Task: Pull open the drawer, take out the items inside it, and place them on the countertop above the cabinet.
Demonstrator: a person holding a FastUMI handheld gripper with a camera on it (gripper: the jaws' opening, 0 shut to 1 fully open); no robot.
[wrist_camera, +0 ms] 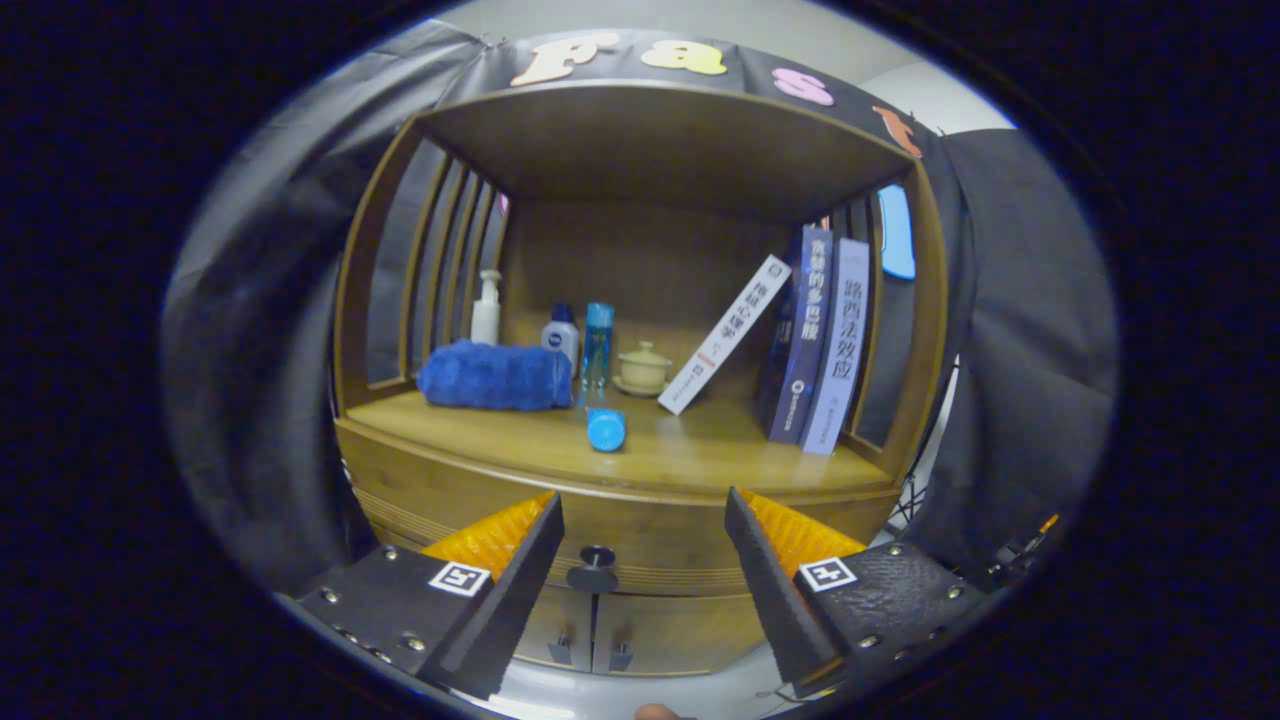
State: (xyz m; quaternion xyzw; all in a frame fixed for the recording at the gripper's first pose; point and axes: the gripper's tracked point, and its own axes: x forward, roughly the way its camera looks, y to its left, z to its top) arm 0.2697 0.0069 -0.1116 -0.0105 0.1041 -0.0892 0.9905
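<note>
Wooden and shut flush, the drawer (640, 545) sits straight ahead of the tongs (645, 520), which gape wide and hold nothing, its dark knob (596, 556) centred between them, just under the bench (700, 455).

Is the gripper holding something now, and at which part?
Nothing is held. The gripper is open, its fingers apart, with the drawer knob seen between them, untouched.

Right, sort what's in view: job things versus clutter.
Job: drawer with its knob, shut; countertop; gripper, open, short of the knob.
Clutter: blue towel, bottles, lidded cup, books, blue cylinder.
</note>
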